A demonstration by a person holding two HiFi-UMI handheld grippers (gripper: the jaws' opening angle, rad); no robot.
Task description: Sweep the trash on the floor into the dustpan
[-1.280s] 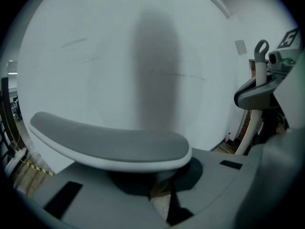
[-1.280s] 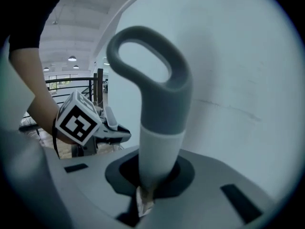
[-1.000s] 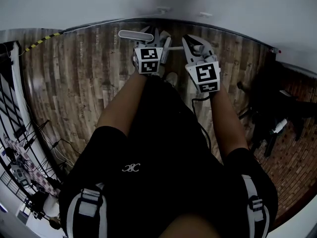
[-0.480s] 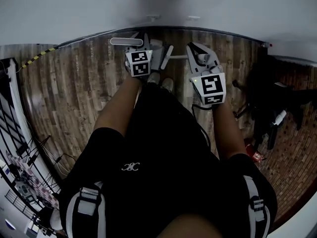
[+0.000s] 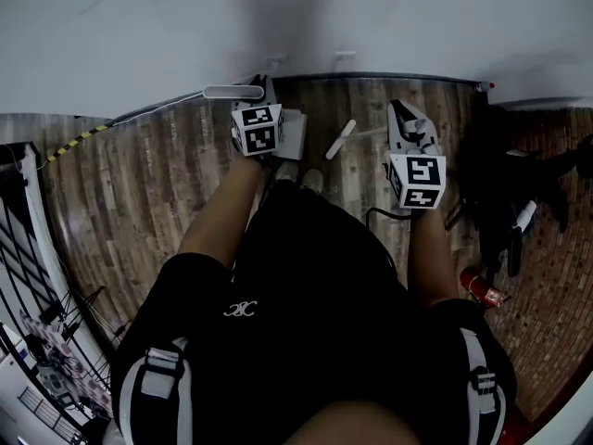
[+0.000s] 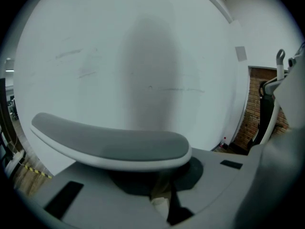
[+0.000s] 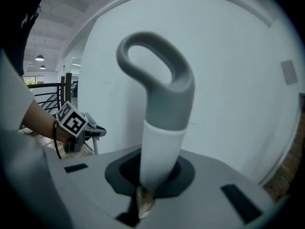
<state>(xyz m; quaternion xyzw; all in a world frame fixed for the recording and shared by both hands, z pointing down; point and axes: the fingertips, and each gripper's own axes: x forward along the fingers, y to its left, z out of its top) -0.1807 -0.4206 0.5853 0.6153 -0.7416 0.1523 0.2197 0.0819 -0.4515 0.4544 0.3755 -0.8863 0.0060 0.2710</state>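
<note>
In the head view my left gripper point(image 5: 253, 98) is shut on the long grey-and-white dustpan handle point(image 5: 233, 92), close to the wall. The pale dustpan point(image 5: 293, 133) shows just right of it on the wooden floor. In the left gripper view that handle point(image 6: 109, 144) lies across the jaws of the left gripper point(image 6: 162, 197). My right gripper point(image 5: 402, 119) is shut on the broom handle; its white shaft point(image 5: 340, 140) slants down to the left. In the right gripper view the grey loop-topped broom handle point(image 7: 159, 113) rises from the right gripper point(image 7: 143, 199). No trash shows.
A white wall point(image 5: 296, 26) stands right ahead, with the wooden floor point(image 5: 148, 184) below it. Black equipment point(image 5: 519, 202) and a red object point(image 5: 482, 288) are at the right. A rack with cables point(image 5: 28, 323) is at the left. My legs hide the floor beneath me.
The right gripper has moved right with the broom handle, away from the left one. The left gripper with the dustpan handle has shifted slightly left and toward the wall.
</note>
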